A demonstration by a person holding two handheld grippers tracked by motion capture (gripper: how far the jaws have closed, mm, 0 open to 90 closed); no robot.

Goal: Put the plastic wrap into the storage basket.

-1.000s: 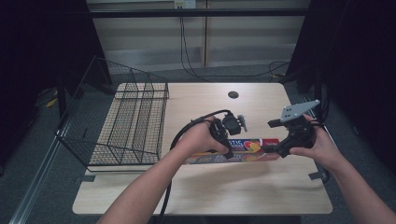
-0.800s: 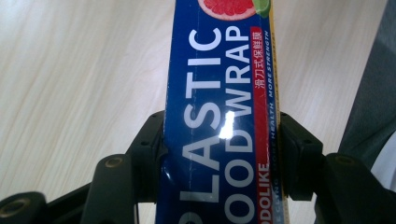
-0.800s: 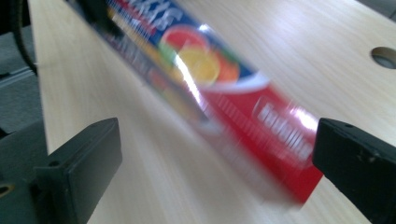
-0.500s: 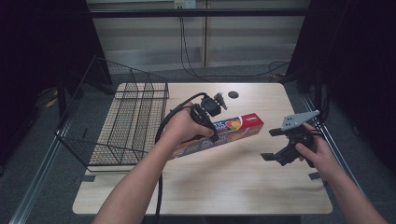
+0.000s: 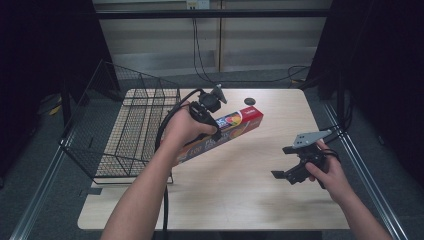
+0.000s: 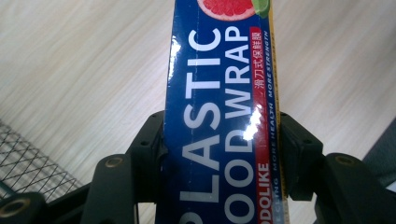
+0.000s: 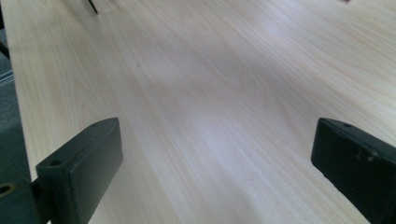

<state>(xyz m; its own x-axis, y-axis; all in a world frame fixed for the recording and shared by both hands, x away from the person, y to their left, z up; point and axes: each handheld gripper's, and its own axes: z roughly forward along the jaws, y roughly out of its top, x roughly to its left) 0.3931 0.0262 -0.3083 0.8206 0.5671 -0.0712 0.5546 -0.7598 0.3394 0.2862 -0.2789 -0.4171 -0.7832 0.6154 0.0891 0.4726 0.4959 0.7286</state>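
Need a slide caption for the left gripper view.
Left gripper jaws clamp a blue plastic food wrap box above the wooden table.

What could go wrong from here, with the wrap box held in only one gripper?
1. The left gripper clamps the long plastic wrap box across its narrow width, well off its middle; the box could pivot or slip.
2. The wire basket sits close beside it, so the box's near end might catch the rim.
3. The right gripper hangs open, too far to steady it.
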